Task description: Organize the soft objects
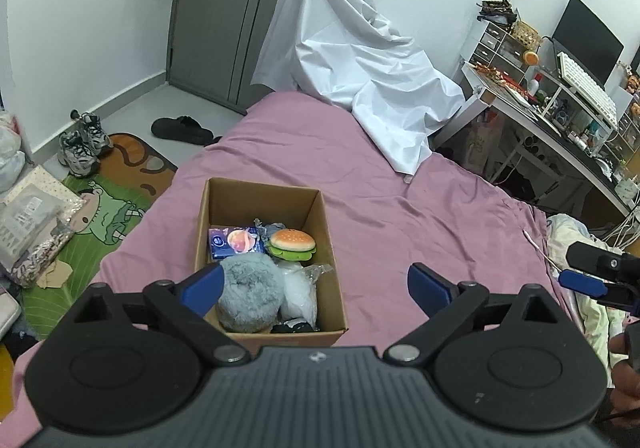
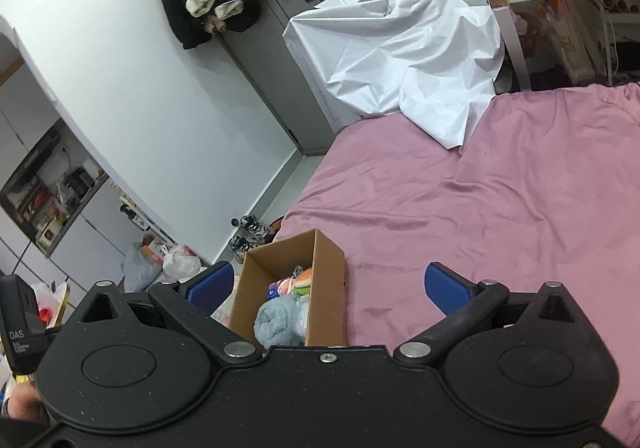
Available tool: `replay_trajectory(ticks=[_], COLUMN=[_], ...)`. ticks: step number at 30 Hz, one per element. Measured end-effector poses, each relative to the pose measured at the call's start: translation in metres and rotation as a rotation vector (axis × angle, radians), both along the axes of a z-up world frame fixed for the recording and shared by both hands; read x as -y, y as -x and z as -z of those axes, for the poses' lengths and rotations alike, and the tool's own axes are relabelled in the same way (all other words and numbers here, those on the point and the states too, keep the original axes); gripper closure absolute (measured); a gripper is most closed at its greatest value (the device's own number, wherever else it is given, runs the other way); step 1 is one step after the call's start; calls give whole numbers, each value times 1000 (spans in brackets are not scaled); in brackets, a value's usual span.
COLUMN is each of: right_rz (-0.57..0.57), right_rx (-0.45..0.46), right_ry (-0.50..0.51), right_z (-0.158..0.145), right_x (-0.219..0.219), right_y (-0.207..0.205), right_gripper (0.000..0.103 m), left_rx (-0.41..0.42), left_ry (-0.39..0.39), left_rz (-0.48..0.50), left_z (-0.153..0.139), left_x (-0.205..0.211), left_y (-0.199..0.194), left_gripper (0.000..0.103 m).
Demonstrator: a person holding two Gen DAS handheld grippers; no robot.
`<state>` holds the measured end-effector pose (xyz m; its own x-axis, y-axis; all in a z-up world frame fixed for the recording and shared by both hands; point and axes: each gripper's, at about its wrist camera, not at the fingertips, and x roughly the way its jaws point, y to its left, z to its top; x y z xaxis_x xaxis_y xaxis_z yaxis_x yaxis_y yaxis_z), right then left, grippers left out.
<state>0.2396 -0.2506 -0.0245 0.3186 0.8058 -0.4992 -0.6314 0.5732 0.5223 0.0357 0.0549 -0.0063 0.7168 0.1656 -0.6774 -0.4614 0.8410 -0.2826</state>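
Both tools hung spread wide and empty above a bed (image 1: pixel 400 183) covered in a pink sheet. The left tool (image 1: pixel 316 284) gripped nothing, its blue pads clear of the cardboard box (image 1: pixel 260 199) just below and ahead. Inside the box lay a grey fluffy toy (image 1: pixel 250 296), a burger toy (image 1: pixel 292 242), a blue tissue pack (image 1: pixel 234 244) and a clear plastic bag (image 1: pixel 300 292). The right tool (image 2: pixel 330 288), likewise released, framed the same box. Lettering "DAS" (image 2: pixel 17 335) showed at the right view's left edge.
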Motion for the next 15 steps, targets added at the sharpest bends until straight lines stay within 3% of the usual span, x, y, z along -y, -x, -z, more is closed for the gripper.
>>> replay_trajectory(ticks=[15], right_rz=[-68], right_rx=[80], right_ry=[47], right_z=[-25], right_x=[23], right_y=[20], right_gripper=[0], left_rx=[27], left_ry=[0], left_rz=[36], left_z=[-31], left_x=[35], left_y=[23], left_gripper=[5])
